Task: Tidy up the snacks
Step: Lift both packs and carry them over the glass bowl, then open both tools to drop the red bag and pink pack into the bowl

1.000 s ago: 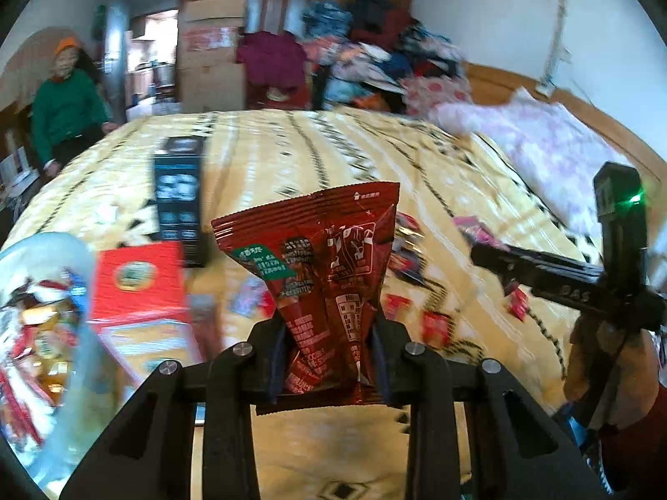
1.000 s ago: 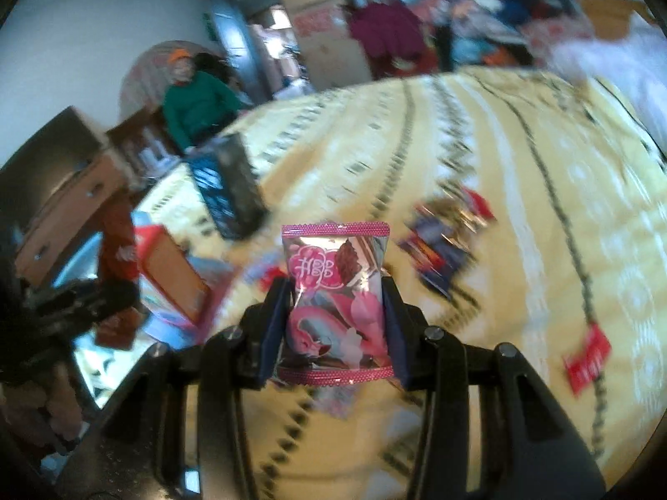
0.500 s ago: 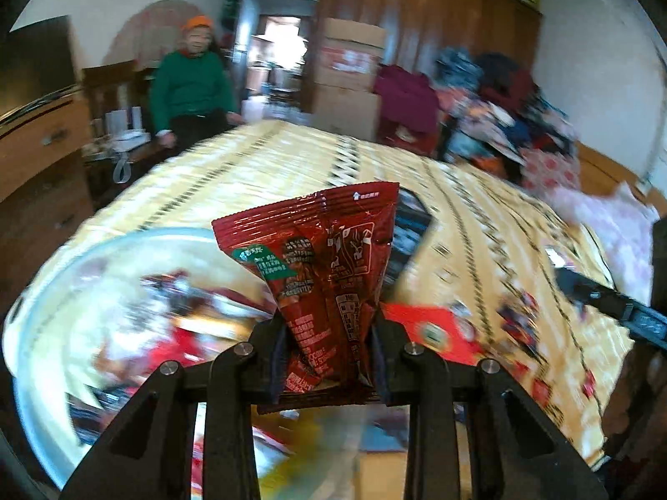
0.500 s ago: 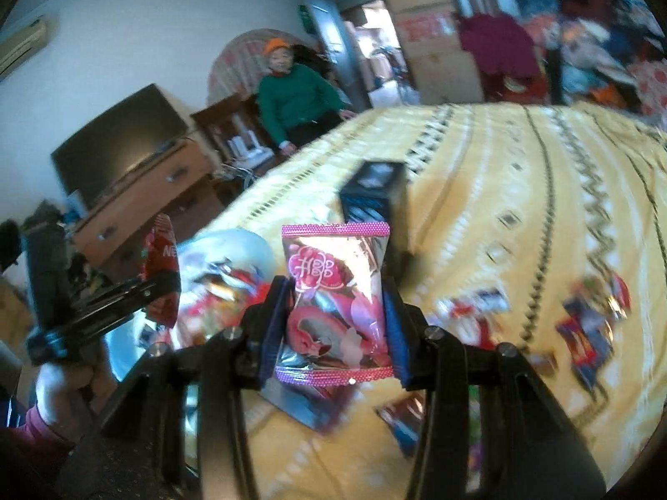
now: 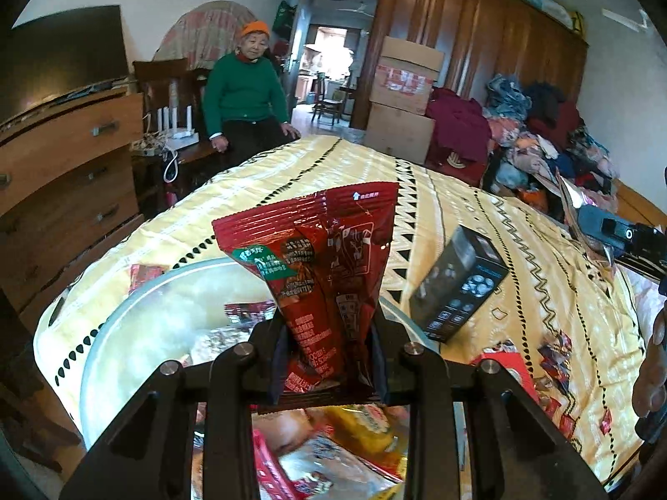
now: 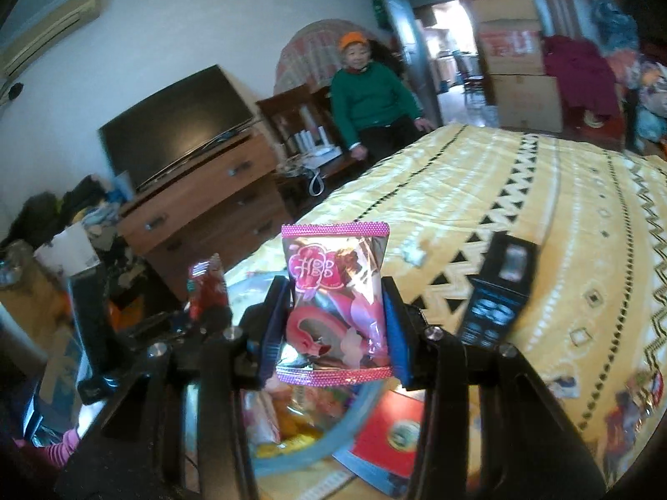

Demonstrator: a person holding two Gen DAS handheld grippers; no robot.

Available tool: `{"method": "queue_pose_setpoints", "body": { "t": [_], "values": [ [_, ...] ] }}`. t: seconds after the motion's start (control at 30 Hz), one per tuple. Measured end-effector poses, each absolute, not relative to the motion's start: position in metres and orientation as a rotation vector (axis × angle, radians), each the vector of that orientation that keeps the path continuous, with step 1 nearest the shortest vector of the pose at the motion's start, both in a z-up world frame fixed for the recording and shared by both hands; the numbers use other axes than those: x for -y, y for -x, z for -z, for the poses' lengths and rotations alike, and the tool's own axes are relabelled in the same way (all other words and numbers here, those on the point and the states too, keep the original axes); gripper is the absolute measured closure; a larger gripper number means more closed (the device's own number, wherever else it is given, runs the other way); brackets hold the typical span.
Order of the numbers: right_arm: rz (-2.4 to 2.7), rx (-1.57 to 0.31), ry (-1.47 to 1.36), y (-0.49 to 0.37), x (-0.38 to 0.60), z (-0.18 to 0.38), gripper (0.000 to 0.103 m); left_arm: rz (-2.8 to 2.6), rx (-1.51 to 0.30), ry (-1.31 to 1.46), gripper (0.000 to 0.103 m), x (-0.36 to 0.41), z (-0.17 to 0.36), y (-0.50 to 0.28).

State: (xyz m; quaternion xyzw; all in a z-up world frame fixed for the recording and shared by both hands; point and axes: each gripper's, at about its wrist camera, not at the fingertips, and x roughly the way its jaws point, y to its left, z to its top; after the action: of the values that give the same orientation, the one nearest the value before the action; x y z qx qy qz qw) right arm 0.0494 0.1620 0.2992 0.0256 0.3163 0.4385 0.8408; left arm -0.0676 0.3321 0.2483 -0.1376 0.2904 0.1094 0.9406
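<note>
Both tongs swung over the clear tub (image 5: 125, 333); left tongs (image 5: 329, 358) pinch red packet (image 5: 317, 266), right tongs (image 6: 333, 329) pinch pink packet (image 6: 335, 291), ready to drop

Two held snack packets: one red packet (image 5: 317, 275), one pink packet (image 6: 335, 300); one black box (image 5: 458, 287)

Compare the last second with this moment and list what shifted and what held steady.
Both grippers swung from the scattered snacks out on the bedspread over to the clear bowl at its corner, which now lies right below them. Nothing was let go: the left gripper stays shut on the red packet, the right gripper on the pink packet. The black box stands where it was.
</note>
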Motion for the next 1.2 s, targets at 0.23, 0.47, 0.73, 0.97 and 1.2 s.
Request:
{"method": "queue_pose_setpoints", "body": {
  "t": [0.23,0.47,0.73,0.97,1.2],
  "values": [
    [-0.974,-0.756,-0.003,-0.056,-0.213,-0.282,0.059,-0.232,-0.666,0.318,0.071,-0.356,-0.231,0.049],
    [-0.983,-0.833,0.041,-0.057,-0.24,-0.254,0.059,-0.221,-0.717,0.345,0.071,-0.36,-0.21,0.041],
    [-0.977,-0.838,0.05,-0.058,-0.245,-0.255,0.059,-0.219,-0.733,0.358,0.071,-0.362,-0.204,0.036],
    [-0.982,-0.845,0.046,-0.058,-0.247,-0.254,0.059,-0.208,-0.746,0.37,0.07,-0.359,-0.2,0.034],
    [-0.987,-0.868,0.036,-0.059,-0.247,-0.25,0.046,-0.208,-0.773,0.373,0.06,-0.353,-0.193,0.033]
  ]
}}
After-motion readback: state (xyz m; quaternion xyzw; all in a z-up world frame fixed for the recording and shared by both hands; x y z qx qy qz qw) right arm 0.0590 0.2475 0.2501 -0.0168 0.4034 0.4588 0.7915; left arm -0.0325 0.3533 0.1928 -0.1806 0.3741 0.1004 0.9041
